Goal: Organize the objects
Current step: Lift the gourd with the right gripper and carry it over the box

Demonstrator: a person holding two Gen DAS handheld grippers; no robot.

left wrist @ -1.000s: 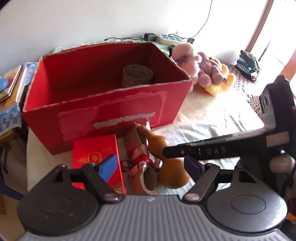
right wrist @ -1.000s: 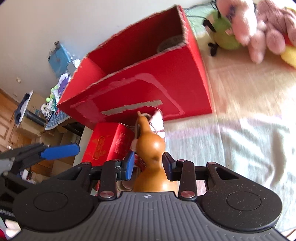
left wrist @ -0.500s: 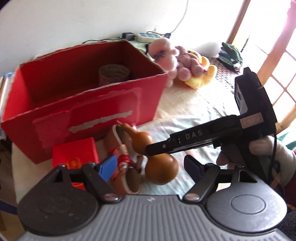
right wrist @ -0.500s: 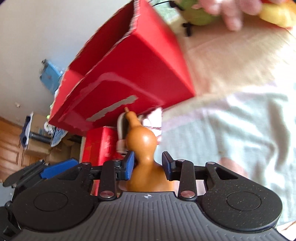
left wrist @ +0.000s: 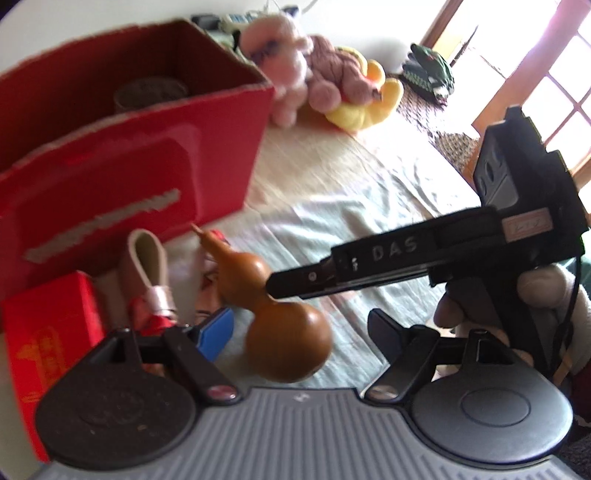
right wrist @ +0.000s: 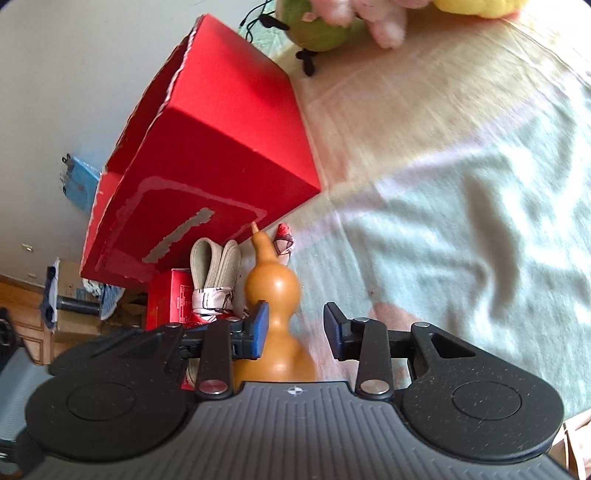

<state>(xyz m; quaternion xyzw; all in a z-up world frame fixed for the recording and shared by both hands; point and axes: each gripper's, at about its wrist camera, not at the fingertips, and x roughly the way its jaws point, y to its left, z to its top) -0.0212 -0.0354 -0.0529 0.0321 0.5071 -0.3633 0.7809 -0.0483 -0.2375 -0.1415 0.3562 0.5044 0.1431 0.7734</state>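
Left to right: small red packet [left wrist: 51, 332] and shoe [left wrist: 147, 273] wait outside red box [left wrist: 122, 177]; only a roll [left wrist: 151, 92] inside (mostly undone). My left gripper [left wrist: 301, 332] gapes empty; right gripper [right wrist: 295, 332] spread, loosely straddling gourd [right wrist: 273, 295] on the bedspread [right wrist: 461, 221].

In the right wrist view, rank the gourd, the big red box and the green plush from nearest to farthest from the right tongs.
1. Gourd, between the right tongs' fingers.
2. Big red box, ahead, left.
3. Green plush, top edge, beyond the box.
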